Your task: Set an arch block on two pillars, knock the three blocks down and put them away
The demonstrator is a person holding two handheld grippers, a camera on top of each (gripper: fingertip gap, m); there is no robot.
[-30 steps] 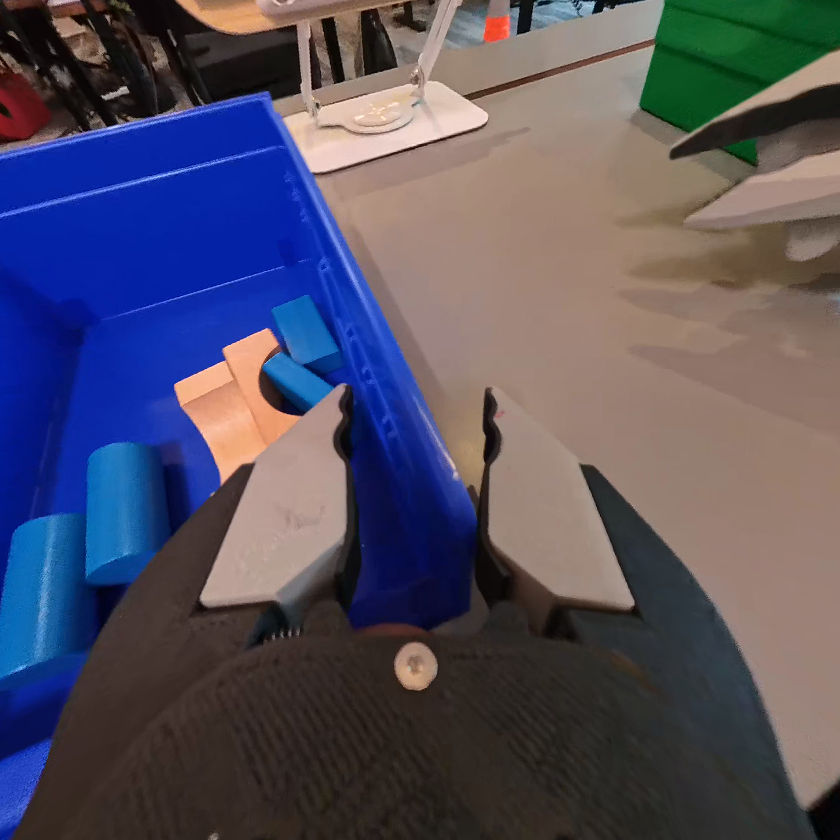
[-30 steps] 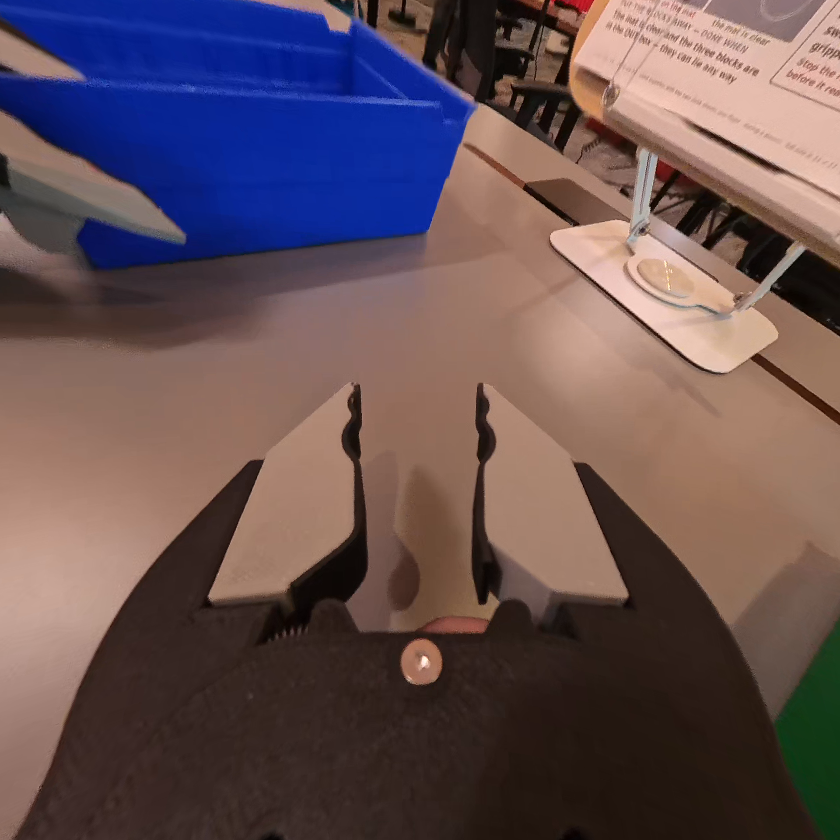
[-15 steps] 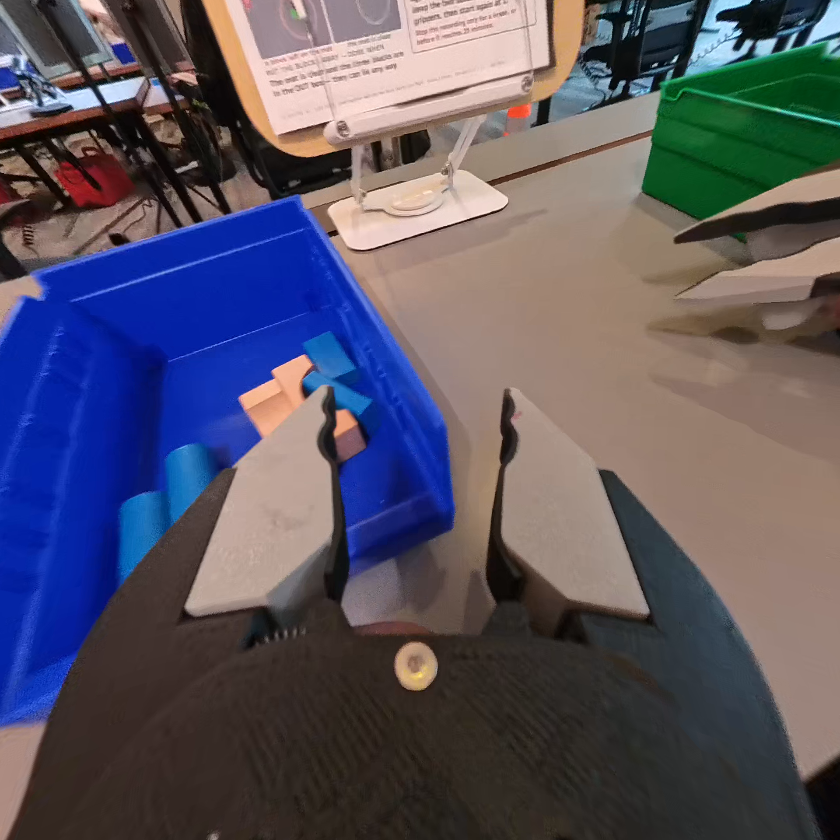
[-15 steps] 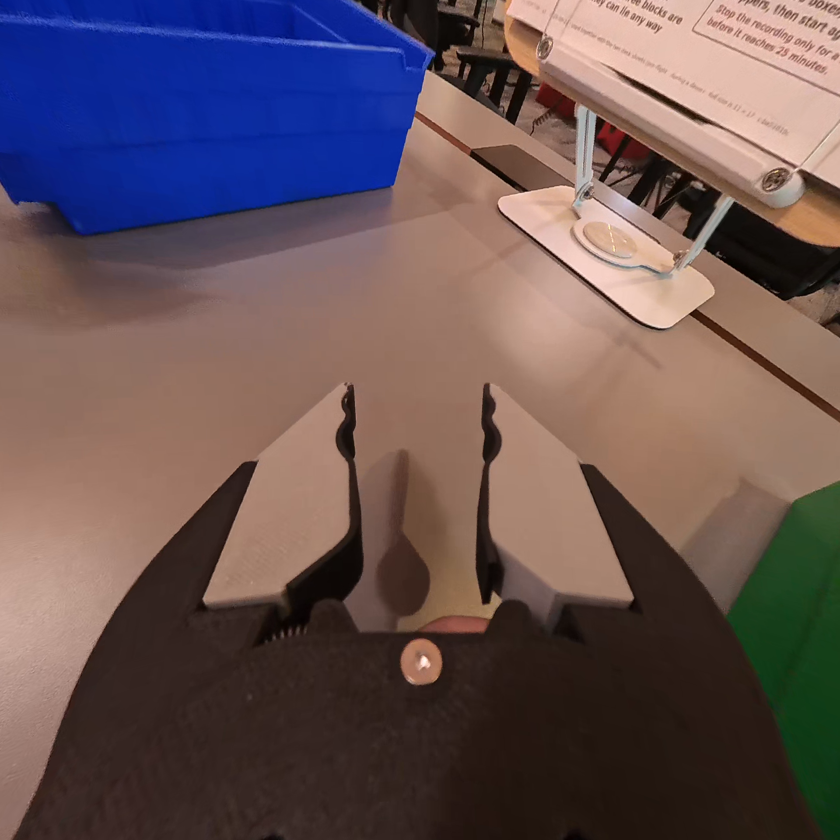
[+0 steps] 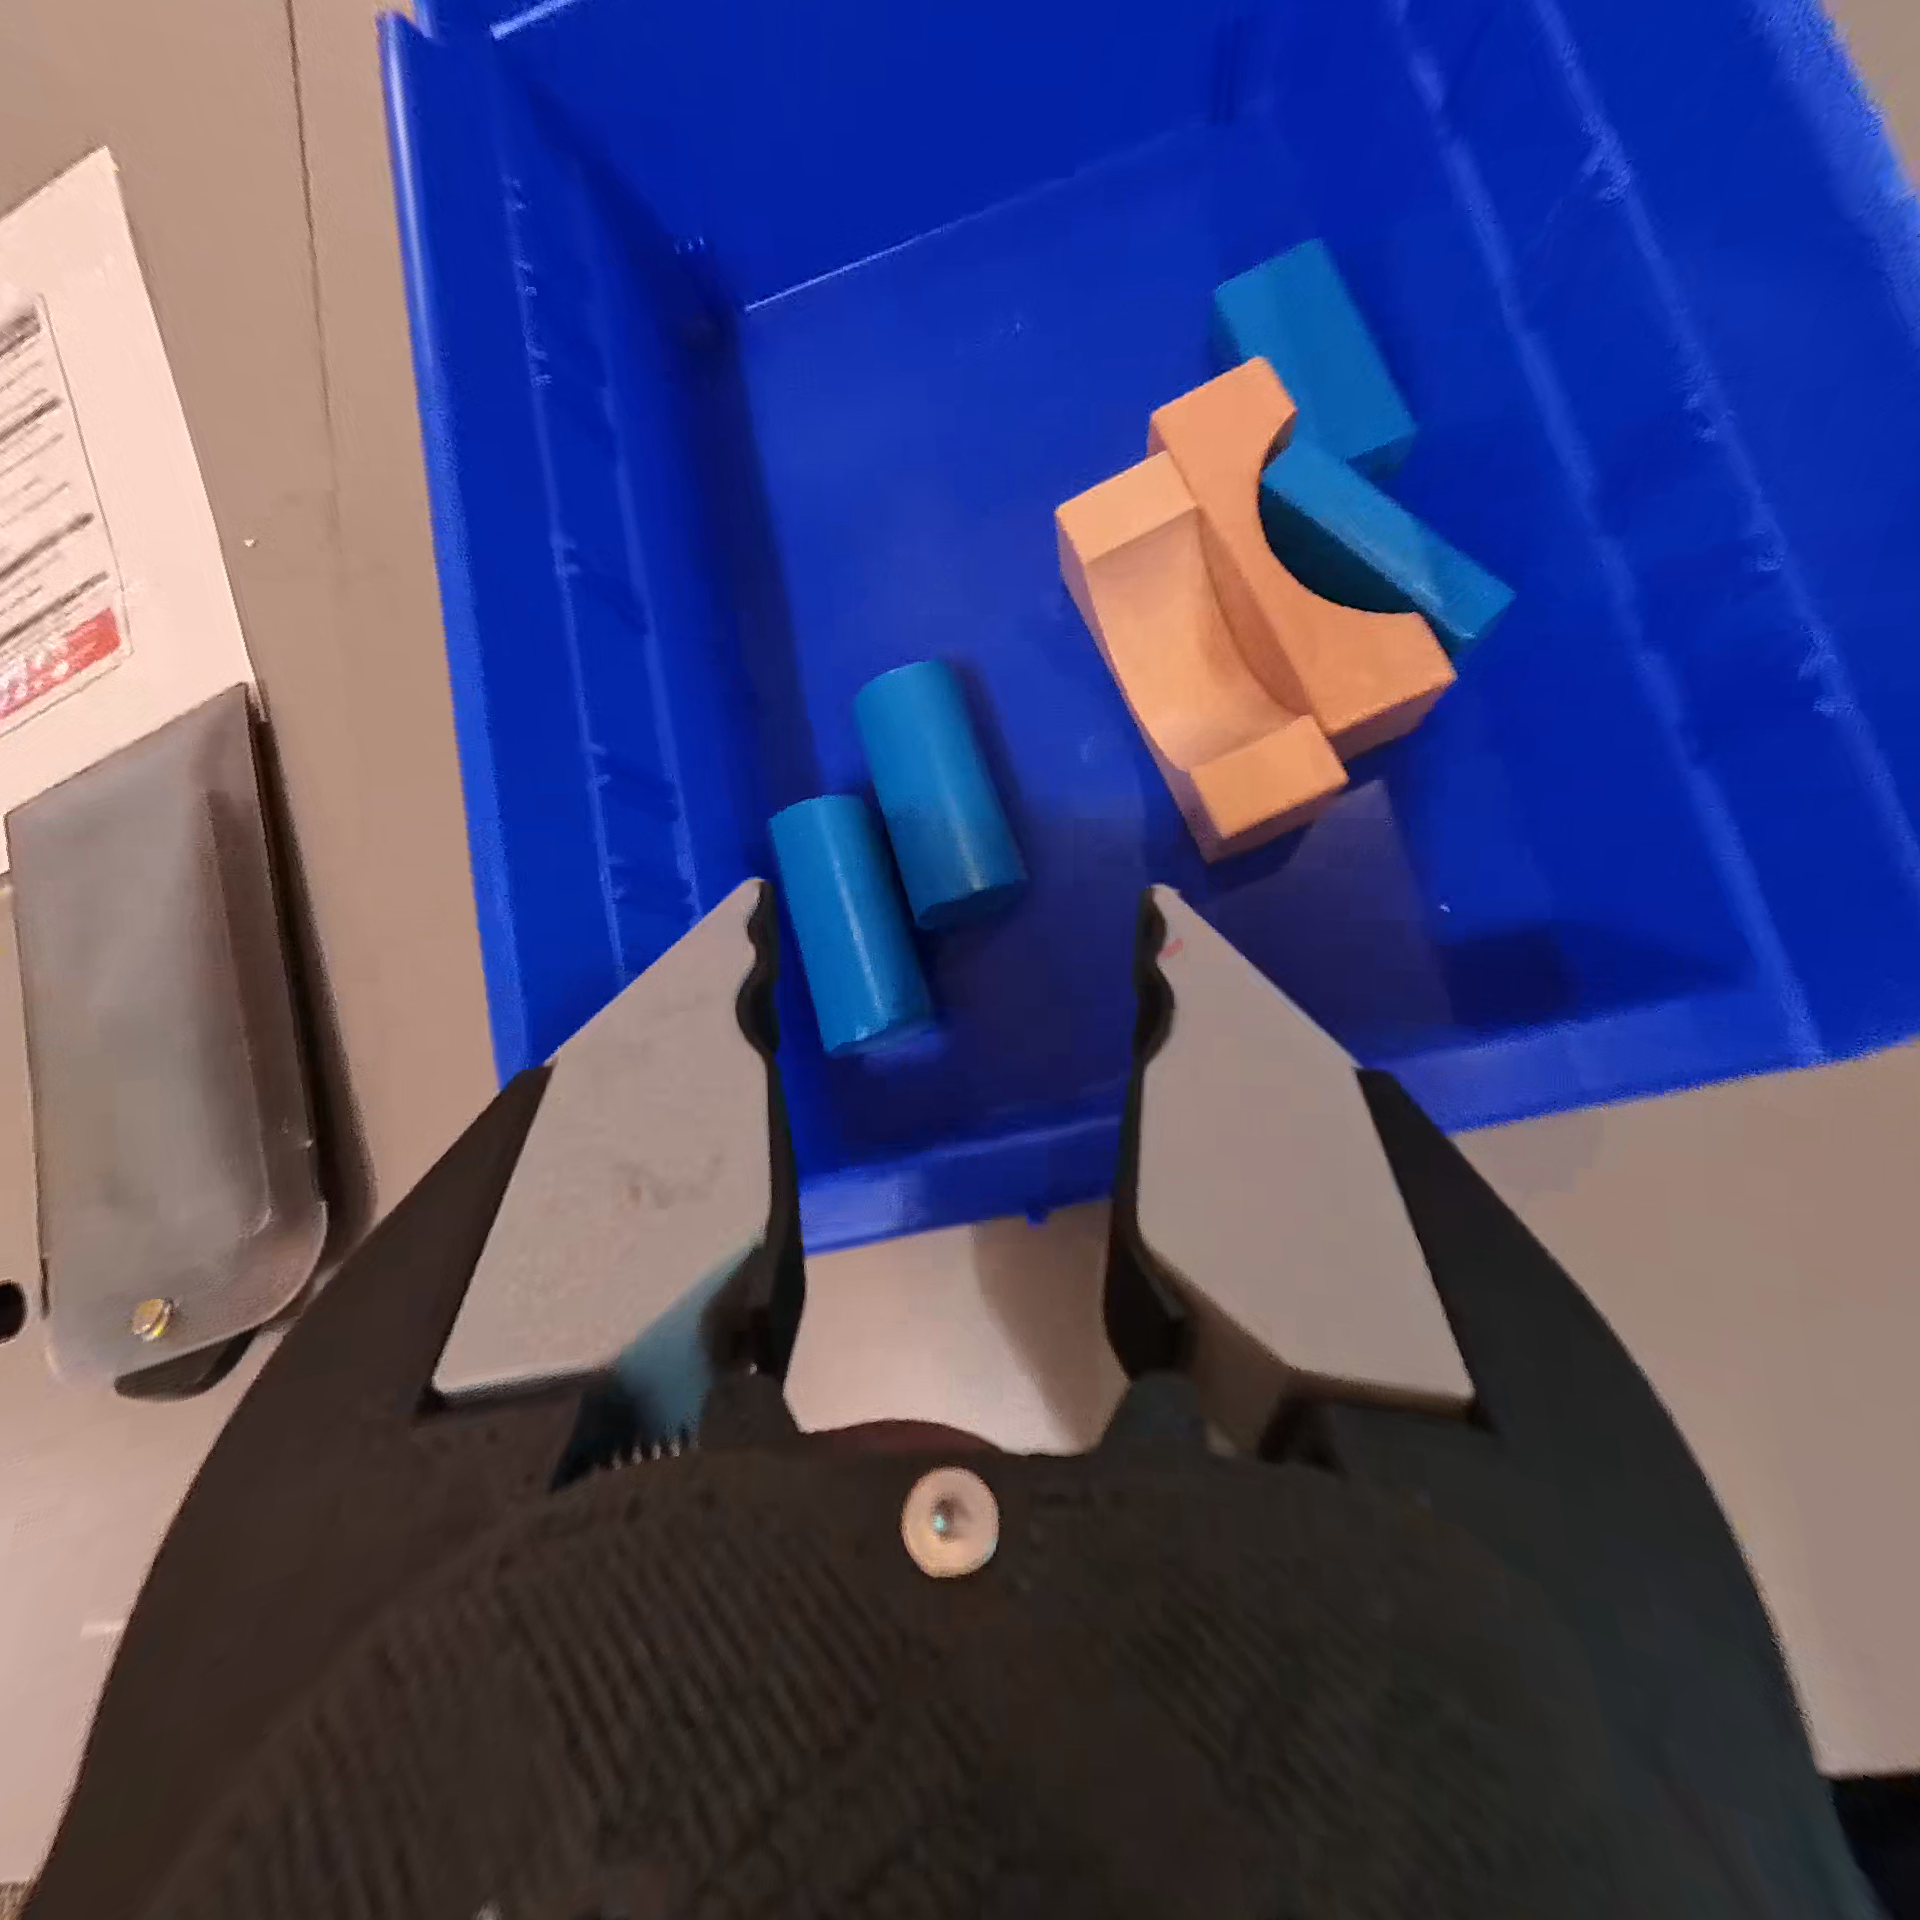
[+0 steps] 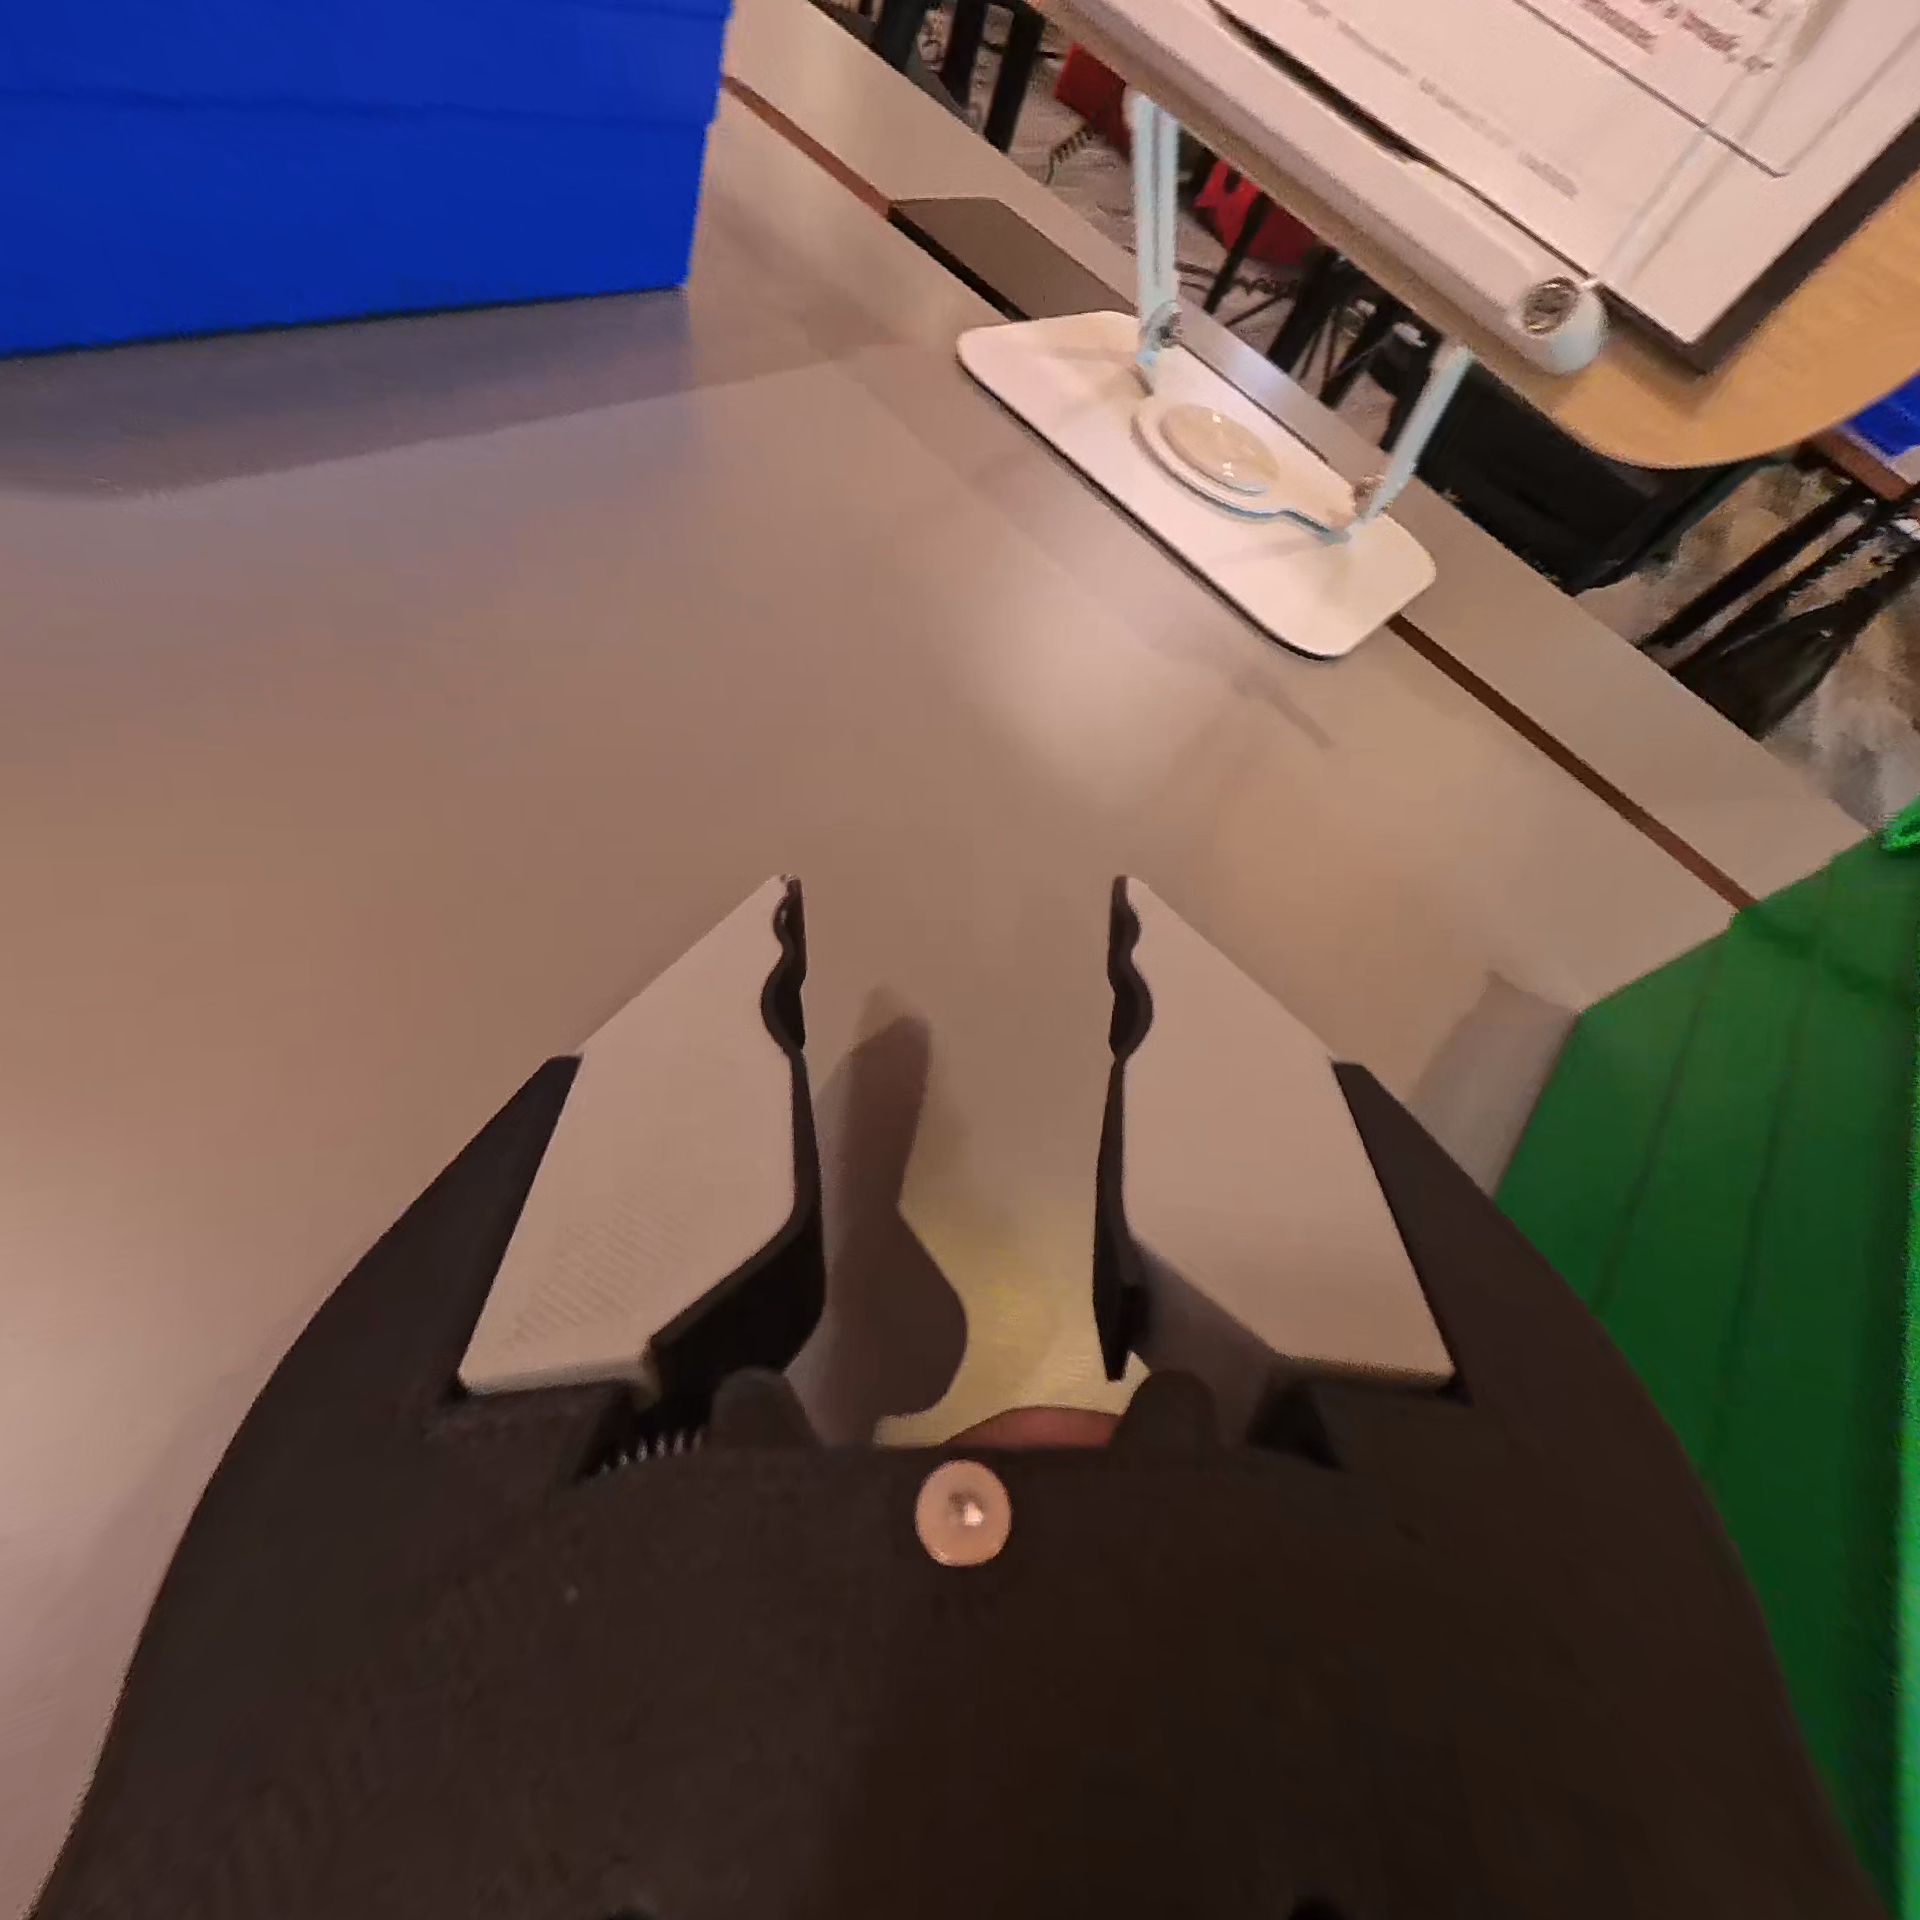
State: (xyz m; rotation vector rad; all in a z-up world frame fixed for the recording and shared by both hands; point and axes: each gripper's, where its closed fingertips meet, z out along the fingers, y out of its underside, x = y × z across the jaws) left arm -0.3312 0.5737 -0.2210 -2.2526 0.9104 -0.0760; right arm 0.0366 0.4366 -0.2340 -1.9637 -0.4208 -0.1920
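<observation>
In the left wrist view a blue bin [image 5: 623, 623] holds two tan wooden arch blocks [image 5: 1247, 623] lying together, two blue cylinders [image 5: 935, 790] lying side by side, and two blue rectangular blocks [image 5: 1309, 353] beside the arches. My left gripper [image 5: 951, 914] is open and empty, above the bin's near end, with the nearer cylinder [image 5: 852, 925] just ahead of its left finger. My right gripper [image 6: 951, 904] is open and empty over bare table. The blue bin's side [image 6: 343, 166] shows at the far left of the right wrist view.
A white document stand [image 6: 1226, 488] with a printed sheet stands at the table's far edge. A green bin [image 6: 1725, 1299] is close on the right of my right gripper. A paper sheet [image 5: 62, 457] and a dark grey clip-like part [image 5: 156, 1039] lie left of the blue bin.
My left gripper has swung left and tipped down, from facing across the table to looking into the blue bin. My right gripper has shifted slightly right, toward the green bin. Both stay open.
</observation>
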